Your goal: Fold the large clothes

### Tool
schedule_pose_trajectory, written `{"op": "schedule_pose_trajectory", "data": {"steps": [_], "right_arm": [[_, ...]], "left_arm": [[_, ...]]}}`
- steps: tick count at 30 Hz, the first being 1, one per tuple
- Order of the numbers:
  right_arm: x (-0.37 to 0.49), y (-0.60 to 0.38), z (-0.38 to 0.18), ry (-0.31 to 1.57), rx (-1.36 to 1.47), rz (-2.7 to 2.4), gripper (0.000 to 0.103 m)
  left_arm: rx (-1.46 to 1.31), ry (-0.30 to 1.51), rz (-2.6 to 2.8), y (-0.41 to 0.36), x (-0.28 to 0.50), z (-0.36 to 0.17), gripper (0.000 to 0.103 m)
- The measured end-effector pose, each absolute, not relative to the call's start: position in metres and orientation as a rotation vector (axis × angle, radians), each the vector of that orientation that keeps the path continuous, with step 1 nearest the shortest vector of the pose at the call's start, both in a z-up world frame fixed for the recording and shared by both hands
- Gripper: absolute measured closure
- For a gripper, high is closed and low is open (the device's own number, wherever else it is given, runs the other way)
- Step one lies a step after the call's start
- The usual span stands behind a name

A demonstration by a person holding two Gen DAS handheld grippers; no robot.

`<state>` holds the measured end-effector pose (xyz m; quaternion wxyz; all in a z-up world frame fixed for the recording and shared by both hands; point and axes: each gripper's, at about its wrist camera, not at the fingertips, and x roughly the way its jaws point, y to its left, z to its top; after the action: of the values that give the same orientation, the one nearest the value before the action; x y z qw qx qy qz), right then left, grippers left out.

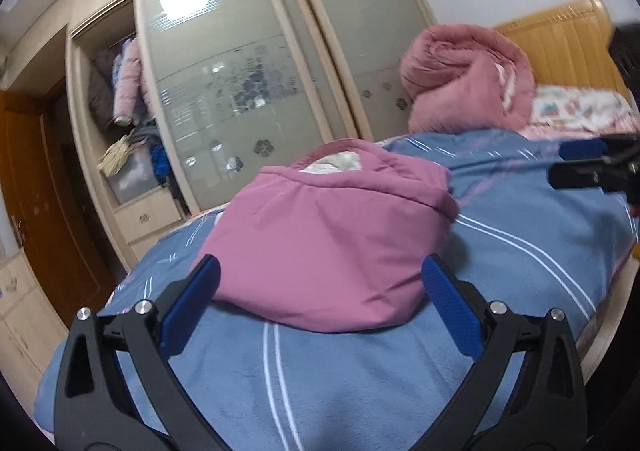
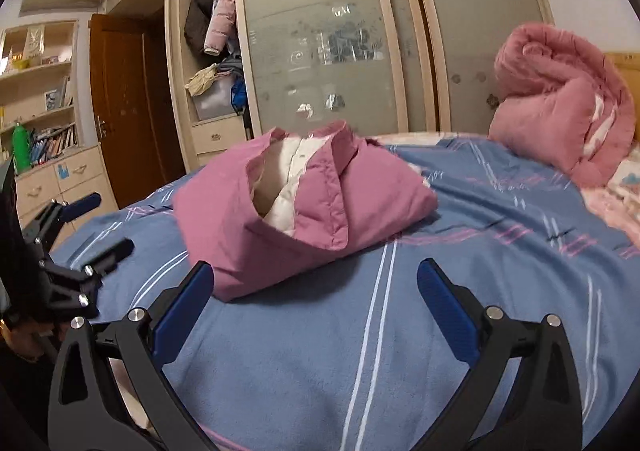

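A pink padded jacket (image 1: 332, 235) lies folded into a compact bundle on the blue striped bedspread (image 1: 360, 379), its cream lining showing at the collar (image 2: 288, 187). My left gripper (image 1: 320, 267) is open at the bundle's near edge; its blue pads flank the fabric without pressing it. My right gripper (image 2: 316, 269) is open wide just in front of the jacket (image 2: 288, 211), with nothing between its fingers. Each gripper shows in the other's view: the right one (image 1: 568, 163) at the right edge, the left one (image 2: 104, 225) at the left, both open.
A rolled pink quilt (image 1: 464, 79) sits at the head of the bed by the wooden headboard (image 1: 560, 39). Behind the bed stands a sliding-door wardrobe (image 1: 248, 63) with hanging clothes (image 2: 220, 19). A brown door (image 2: 120, 107) and bookshelves (image 2: 40, 91) are to the left.
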<state>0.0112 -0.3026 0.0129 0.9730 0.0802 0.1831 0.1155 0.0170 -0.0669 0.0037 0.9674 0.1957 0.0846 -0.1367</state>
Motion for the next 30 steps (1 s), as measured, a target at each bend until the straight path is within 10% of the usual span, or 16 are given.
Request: {"op": "schedule_pose_trajectory", "data": {"steps": [9,20,26,30], "right_arm": [[0.005,-0.307,0.020,0.392,0.265,0.287,0.001],[0.013,-0.318,0.022,0.401,0.353,0.320,0.001],[0.010,-0.326,0.023,0.393,0.380,0.335,0.001],[0.010,-0.331,0.023,0.396,0.398,0.345,0.001]], "left_arm": [[0.613,0.185,-0.322,-0.097,0.044,0.050,0.002],[0.511,0.656,-0.052,-0.158,0.242,0.117,0.007],[0.611,0.903,0.144,-0.182,0.315,0.068,0.038],[0.584,1.048,0.196,-0.158,0.334,0.051,0.089]]}}
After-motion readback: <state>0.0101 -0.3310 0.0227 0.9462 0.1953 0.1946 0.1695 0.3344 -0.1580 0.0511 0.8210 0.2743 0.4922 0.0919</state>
